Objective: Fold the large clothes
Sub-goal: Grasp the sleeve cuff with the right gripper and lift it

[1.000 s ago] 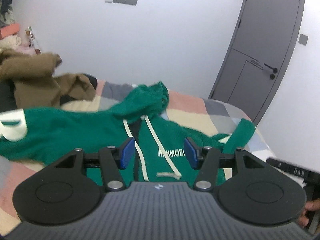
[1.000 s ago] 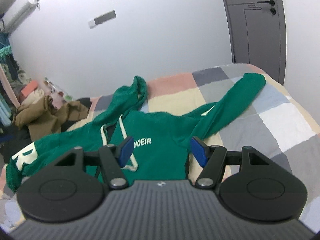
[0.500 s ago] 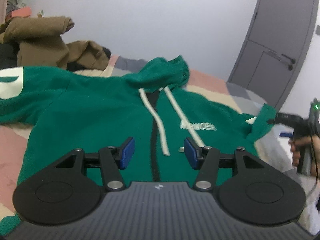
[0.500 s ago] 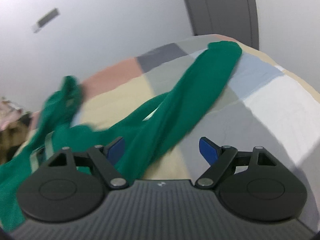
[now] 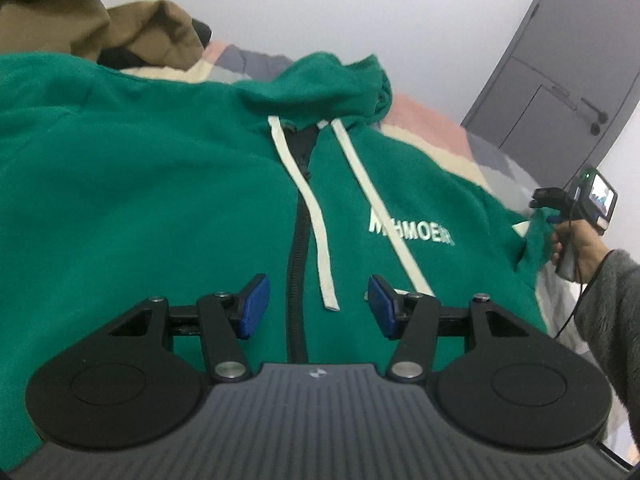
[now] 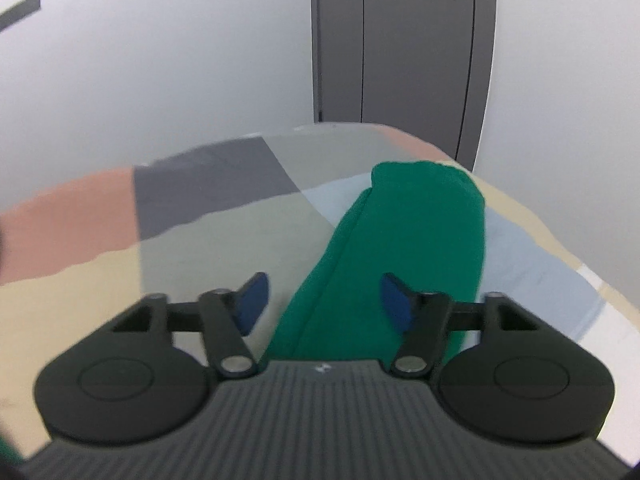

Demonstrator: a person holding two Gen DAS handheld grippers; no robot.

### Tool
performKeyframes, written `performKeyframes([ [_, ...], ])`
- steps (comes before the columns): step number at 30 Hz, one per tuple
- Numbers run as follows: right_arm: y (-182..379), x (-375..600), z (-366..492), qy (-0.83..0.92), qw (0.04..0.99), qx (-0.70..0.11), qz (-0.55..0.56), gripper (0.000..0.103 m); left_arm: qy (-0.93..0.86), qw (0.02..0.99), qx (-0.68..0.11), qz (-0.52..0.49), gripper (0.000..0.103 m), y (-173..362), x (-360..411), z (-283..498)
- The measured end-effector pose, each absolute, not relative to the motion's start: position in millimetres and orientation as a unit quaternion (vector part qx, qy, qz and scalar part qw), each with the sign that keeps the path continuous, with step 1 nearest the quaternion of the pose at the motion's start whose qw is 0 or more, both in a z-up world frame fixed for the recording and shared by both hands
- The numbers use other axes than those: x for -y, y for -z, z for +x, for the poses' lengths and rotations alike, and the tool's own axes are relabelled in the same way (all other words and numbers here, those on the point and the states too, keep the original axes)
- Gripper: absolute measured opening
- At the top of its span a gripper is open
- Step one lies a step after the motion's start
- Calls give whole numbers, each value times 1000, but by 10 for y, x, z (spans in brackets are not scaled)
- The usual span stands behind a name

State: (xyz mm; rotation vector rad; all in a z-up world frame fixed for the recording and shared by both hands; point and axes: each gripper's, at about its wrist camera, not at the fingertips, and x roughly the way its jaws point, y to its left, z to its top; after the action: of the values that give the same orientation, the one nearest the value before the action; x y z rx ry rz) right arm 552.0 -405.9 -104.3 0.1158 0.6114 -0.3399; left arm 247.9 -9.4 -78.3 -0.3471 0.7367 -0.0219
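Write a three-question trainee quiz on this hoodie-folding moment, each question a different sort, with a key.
1. True or false: the green hoodie lies front up, drawstrings showing.
2. Which part of the hoodie lies between the right gripper's jaws? A hood; B sleeve; C hem.
3. Fill in: behind the hoodie in the left wrist view lies a heap of ____ clothing.

Key: 1 true; 2 B; 3 brown.
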Motion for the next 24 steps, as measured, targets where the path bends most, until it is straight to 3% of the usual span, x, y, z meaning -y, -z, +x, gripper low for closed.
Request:
performKeyframes([
  [1, 1083, 4068, 5566, 175, 935, -304, 42, 39, 12, 916, -363, -169, 60, 818, 103, 2525],
  [2, 1111, 4066, 5582, 186, 932, -310, 25, 21, 14, 914, -368, -171, 60, 848, 110, 2562],
  [3, 1128, 4089, 5588, 199, 929, -313, 12, 12, 14, 912, -371, -173, 60, 868, 114, 2589],
  [5, 1073, 4188, 5480, 212, 933, -287, 41, 7, 17, 913, -370, -170, 60, 881, 125, 2610],
  [8, 926, 4371, 5128, 216, 947, -211, 107, 6, 14, 919, -359, -159, 60, 849, 151, 2557],
  [12, 942, 4723, 4561, 269, 927, -167, 202, 6, 19, 925, -345, -158, 60, 771, 156, 2405],
  [17, 1297, 5180, 3851, 304, 881, -168, 322, 7, 8, 934, -327, -144, 60, 666, 159, 2173],
  [20, 1502, 5366, 3574, 280, 860, -175, 389, 10, 2, 934, -327, -144, 60, 661, 140, 2072],
  [22, 1550, 5437, 3491, 232, 865, -181, 407, 21, -1, 932, -333, -144, 60, 685, 137, 2028],
  [24, 1585, 5504, 3450, 186, 866, -179, 429, 56, -4, 931, -338, -137, 60, 722, 158, 2002],
])
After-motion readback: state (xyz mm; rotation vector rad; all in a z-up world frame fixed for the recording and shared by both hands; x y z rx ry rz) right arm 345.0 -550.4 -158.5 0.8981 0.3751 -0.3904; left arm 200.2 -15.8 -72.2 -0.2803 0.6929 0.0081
